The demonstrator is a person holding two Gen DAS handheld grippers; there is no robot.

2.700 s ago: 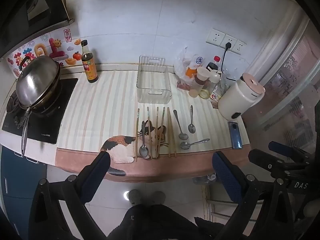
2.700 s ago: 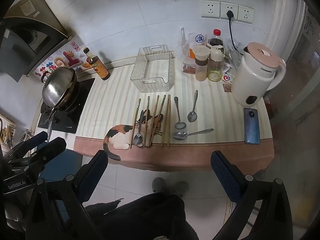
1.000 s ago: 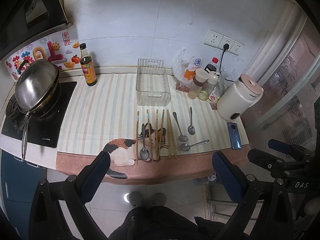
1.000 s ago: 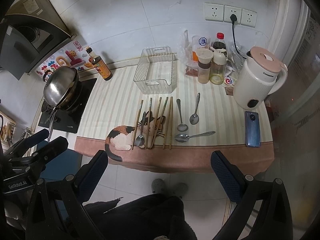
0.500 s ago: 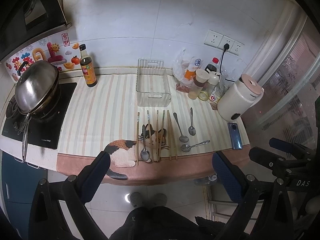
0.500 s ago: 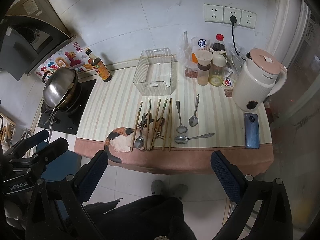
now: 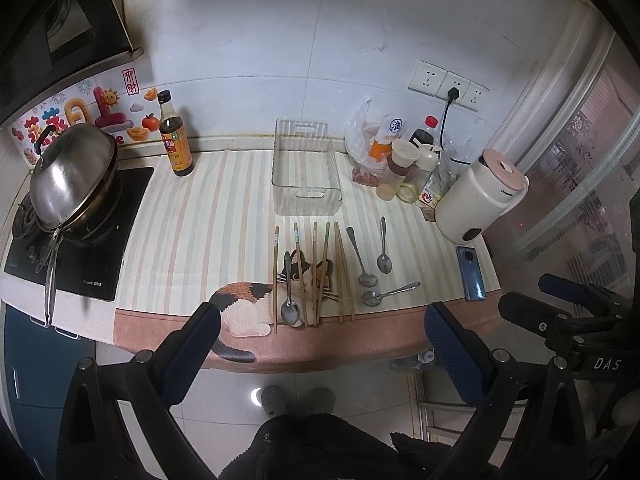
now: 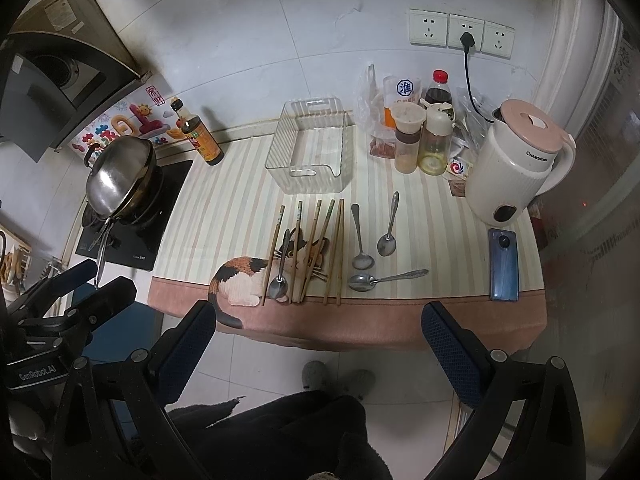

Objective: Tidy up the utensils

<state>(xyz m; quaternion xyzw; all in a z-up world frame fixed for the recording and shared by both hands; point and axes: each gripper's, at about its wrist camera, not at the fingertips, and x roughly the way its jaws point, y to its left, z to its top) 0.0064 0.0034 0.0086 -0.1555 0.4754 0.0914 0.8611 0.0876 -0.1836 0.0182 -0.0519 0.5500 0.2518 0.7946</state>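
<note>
Several wooden chopsticks (image 7: 316, 274) (image 8: 316, 248) lie side by side on the striped mat, over its cat picture. One spoon (image 7: 289, 304) (image 8: 279, 280) lies among them. Three more spoons (image 7: 366, 264) (image 8: 362, 248) lie to their right. An empty clear plastic bin (image 7: 306, 176) (image 8: 312, 152) stands behind them. My left gripper (image 7: 320, 344) is open and empty, held above the floor in front of the counter edge. My right gripper (image 8: 320, 336) is also open and empty, in front of the counter.
A lidded wok (image 7: 72, 176) sits on the stove at the left. A soy sauce bottle (image 7: 174, 140) stands behind. Condiment jars (image 8: 420, 136), a white kettle (image 8: 516, 160) and a blue phone (image 8: 503, 264) are at the right. The person's feet (image 7: 298, 400) are on the tiled floor.
Both views have drifted only slightly. The utensils and the bin have not moved. Both grippers remain open.
</note>
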